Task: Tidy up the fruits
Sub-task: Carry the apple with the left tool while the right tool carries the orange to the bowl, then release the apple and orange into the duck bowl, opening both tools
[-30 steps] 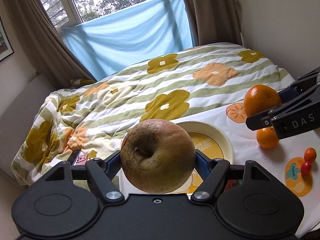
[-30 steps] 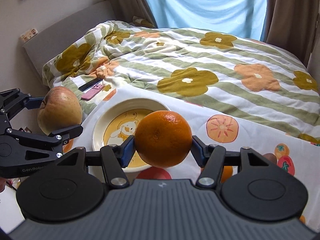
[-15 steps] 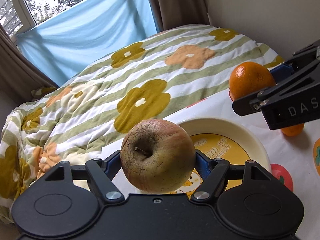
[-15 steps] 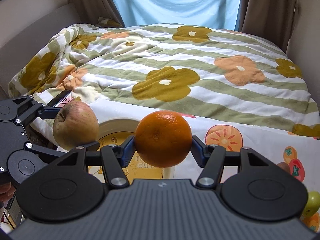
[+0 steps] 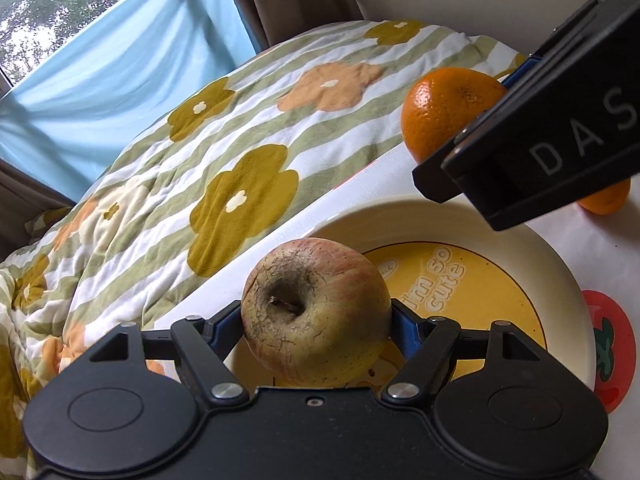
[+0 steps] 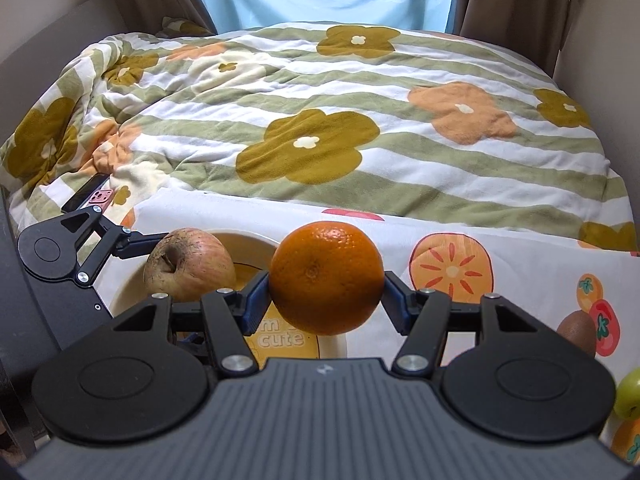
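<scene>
My left gripper (image 5: 316, 312) is shut on a wrinkled yellow-red apple (image 5: 316, 312) and holds it over the near left part of a cream plate (image 5: 556, 256) with a yellow centre. My right gripper (image 6: 326, 280) is shut on an orange (image 6: 326, 278) and holds it above the plate's right side (image 6: 332, 346). In the left wrist view the orange (image 5: 444, 114) and the right gripper (image 5: 532, 148) hang over the plate's far edge. In the right wrist view the apple (image 6: 190, 264) and the left gripper (image 6: 92, 248) are at the left.
The plate sits on a white fruit-print cloth (image 6: 520, 276). A small orange (image 5: 604, 200), a kiwi (image 6: 578, 330) and a green fruit (image 6: 628, 394) lie on it to the right. A flowered quilt (image 6: 320, 128) covers the bed beyond. A phone (image 6: 86, 196) lies on the quilt.
Both grippers have moved forward and down toward the plate with their fruit. The two grippers have come closer together over it.
</scene>
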Tool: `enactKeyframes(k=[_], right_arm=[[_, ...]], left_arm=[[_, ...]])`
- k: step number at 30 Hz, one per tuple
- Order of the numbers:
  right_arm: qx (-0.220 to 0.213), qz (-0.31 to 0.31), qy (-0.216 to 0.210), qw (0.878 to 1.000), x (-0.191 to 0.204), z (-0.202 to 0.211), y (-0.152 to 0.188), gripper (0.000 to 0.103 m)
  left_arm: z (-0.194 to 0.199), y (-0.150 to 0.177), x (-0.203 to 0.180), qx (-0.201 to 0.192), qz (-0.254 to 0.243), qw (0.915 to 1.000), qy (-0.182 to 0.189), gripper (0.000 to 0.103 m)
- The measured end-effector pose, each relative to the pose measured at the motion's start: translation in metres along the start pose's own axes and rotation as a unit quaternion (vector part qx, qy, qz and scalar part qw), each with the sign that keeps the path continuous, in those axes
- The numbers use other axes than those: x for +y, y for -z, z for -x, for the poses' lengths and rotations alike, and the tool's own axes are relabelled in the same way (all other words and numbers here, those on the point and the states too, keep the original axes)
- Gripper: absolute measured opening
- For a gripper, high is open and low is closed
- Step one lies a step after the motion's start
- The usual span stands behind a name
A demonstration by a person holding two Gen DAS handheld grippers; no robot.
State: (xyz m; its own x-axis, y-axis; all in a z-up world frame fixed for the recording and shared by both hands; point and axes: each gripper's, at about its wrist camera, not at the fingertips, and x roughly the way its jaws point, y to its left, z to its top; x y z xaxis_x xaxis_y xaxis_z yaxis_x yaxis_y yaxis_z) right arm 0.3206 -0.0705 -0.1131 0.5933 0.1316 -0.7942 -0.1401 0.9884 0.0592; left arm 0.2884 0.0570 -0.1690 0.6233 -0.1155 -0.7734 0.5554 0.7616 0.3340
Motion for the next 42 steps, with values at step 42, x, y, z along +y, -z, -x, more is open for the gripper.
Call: enactKeyframes(k=[42], right_arm=[[0.002, 0.245, -0.029, 0.969, 0.053, -0.037, 0.042, 0.077]], left_arm=[[0.049, 0.029, -0.001, 0.011, 0.039, 0.9990, -0.018, 0.096]])
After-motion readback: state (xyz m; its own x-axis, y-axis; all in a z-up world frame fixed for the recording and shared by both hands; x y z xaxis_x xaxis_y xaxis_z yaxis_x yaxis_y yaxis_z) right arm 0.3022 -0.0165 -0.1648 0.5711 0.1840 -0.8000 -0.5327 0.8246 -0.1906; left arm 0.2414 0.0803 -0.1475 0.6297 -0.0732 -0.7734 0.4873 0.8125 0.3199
